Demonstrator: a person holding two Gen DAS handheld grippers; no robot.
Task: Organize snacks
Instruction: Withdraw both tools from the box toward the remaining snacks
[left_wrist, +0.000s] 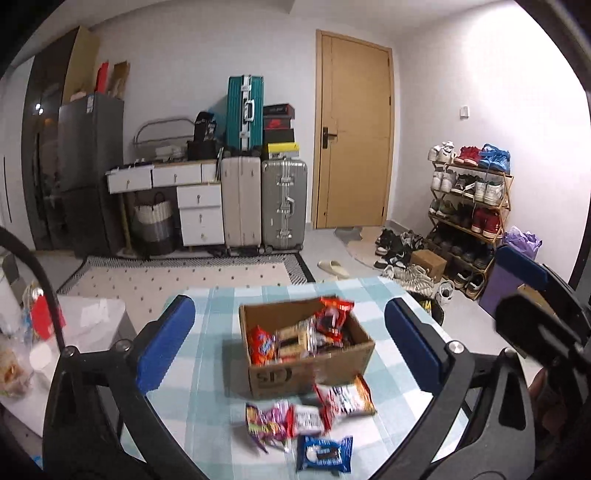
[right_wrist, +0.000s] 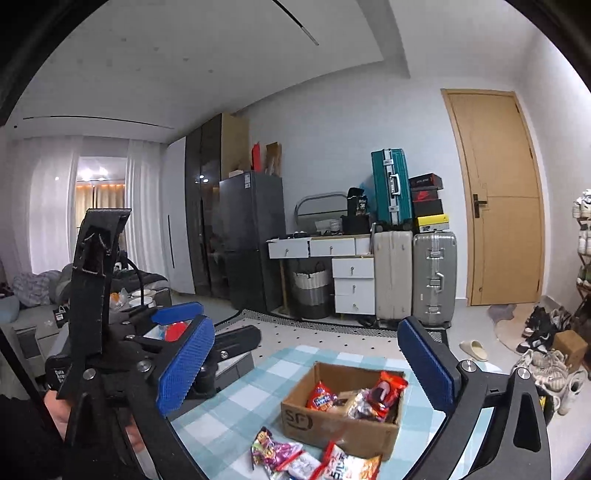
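Small table under a blue-and-white checked tablecloth (left_wrist: 221, 413) is filling the lower middle of both wrist views. On it an open brown cardboard box with a printed logo (left_wrist: 310, 373) is sitting near the centre, already holding several packets: an orange-red crisp bag, a red-and-black wrapper, some pale ones, all a bit blurred. Four loose snacks are lying on the cloth just in front of the box: red-white-and-orange packet (left_wrist: 345, 397) touching or nearly touching the box's front wall, pink-purple-yellow candy bag (left_wrist: 267, 424) beside a white-and-red packet (left_wrist: 308, 419), and blue cookie pack (left_wrist: 323, 454) nearest the camera.

Left gripper (left_wrist: 290, 345) is hanging above the box, blue pads spread wide, nothing between them. Right gripper (right_wrist: 319, 369) is likewise spread wide and empty, pointing over the box toward the room; the left gripper's black frame is showing at its left.

Step, as a judgement: sorting is partway, both hands are free between picks. Next move is likely calling for one gripper dipping toward a loose packet, probably the blue cookie pack or the candy bag, lining pads across the crinkly wrapper's narrow side, closing gently, then carrying it over the box rim.
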